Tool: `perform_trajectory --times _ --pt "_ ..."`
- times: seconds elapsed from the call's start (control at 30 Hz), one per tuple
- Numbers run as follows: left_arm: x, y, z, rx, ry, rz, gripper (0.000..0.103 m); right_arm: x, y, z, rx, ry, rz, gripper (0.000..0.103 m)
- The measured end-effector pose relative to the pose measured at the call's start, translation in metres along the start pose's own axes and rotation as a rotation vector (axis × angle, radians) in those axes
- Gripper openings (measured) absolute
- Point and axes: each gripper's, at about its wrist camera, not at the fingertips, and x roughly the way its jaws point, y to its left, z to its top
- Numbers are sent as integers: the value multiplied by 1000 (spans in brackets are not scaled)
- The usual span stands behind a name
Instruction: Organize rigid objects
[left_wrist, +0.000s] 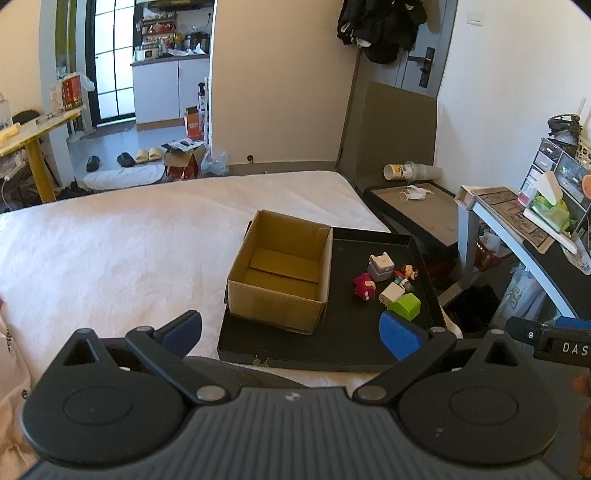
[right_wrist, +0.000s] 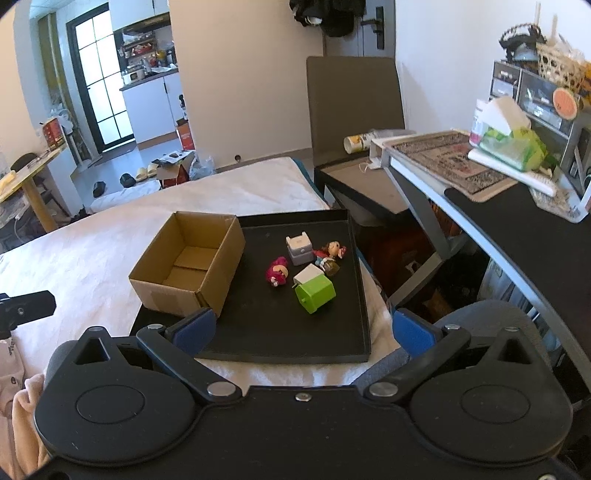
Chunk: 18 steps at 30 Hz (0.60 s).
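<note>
in the left wrist view we see our left gripper (left_wrist: 291, 334) with its blue-padded fingers (left_wrist: 400, 338) spread wide and nothing between them. it hangs above the near edge of a black tray (left_wrist: 332, 347) that lies on a white bed (left_wrist: 129, 240). taking the tray as our landmark: an open cardboard box (left_wrist: 280, 273) stands on its left half, upright and with nothing inside that we can see. on the tray's right half lies a small cluster of things, close together: a grey-and-white cube (left_wrist: 380, 266) farthest from us, a pink plush toy (left_wrist: 364, 286) left of the cluster, a small doll (left_wrist: 406, 274) on the right, a white charger (left_wrist: 390, 293) in the middle and a green cube (left_wrist: 405, 305) nearest, just beyond our right fingertip. whether the pieces touch one another we cannot tell. part of the right gripper (left_wrist: 546, 336) shows at the right edge, off the tray.

in the right wrist view our right gripper (right_wrist: 303, 328) is likewise wide apart and holds nothing, hovering over the tray's (right_wrist: 295, 347) near edge. the box (right_wrist: 188, 262) sits on the tray's left side, overhanging it toward the bed (right_wrist: 92, 251). right of the box, near the tray's middle, lie the pink toy (right_wrist: 277, 271), the grey cube (right_wrist: 300, 250), the doll (right_wrist: 330, 253), the charger (right_wrist: 307, 274) and the green cube (right_wrist: 316, 293), the last tilted and touching the charger. beyond the tray's right rim stands a desk (right_wrist: 517, 206). a bit of the left gripper (right_wrist: 26, 306) shows at the left edge.
</note>
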Motion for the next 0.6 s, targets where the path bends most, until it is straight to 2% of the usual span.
perform_trajectory --times 0.37,0.6 --pt "36 16 5 -26 41 15 102 32 -13 -1 30 24 2 103" --pt "62 23 7 -58 54 36 102 53 -15 -5 9 22 -30 103"
